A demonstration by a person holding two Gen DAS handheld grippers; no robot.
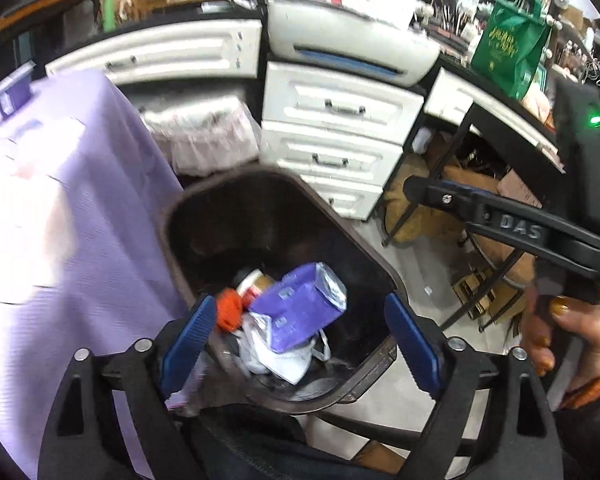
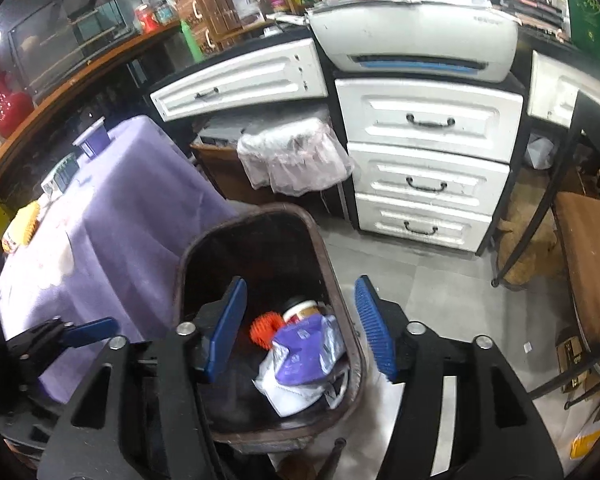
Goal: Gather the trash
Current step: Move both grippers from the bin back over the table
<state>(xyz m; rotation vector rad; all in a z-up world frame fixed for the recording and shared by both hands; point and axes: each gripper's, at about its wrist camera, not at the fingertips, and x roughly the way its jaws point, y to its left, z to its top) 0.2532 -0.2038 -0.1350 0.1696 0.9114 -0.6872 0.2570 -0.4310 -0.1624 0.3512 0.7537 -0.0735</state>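
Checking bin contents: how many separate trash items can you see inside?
4: purple carton on top, white mask under it, orange ball beside it, jar behind. More may be hidden underneath.

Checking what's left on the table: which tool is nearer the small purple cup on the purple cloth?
Left. The left tool hangs beside the cloth's edge, below the purple cup. The right tool is over the bin, further from the table.

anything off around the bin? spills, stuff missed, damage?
Nothing stands out. The purple carton, orange ball, jar and white mask all lie inside the bin, which stands upright. Floor beside it shows no spill. Both grippers, left and right, are open and empty.
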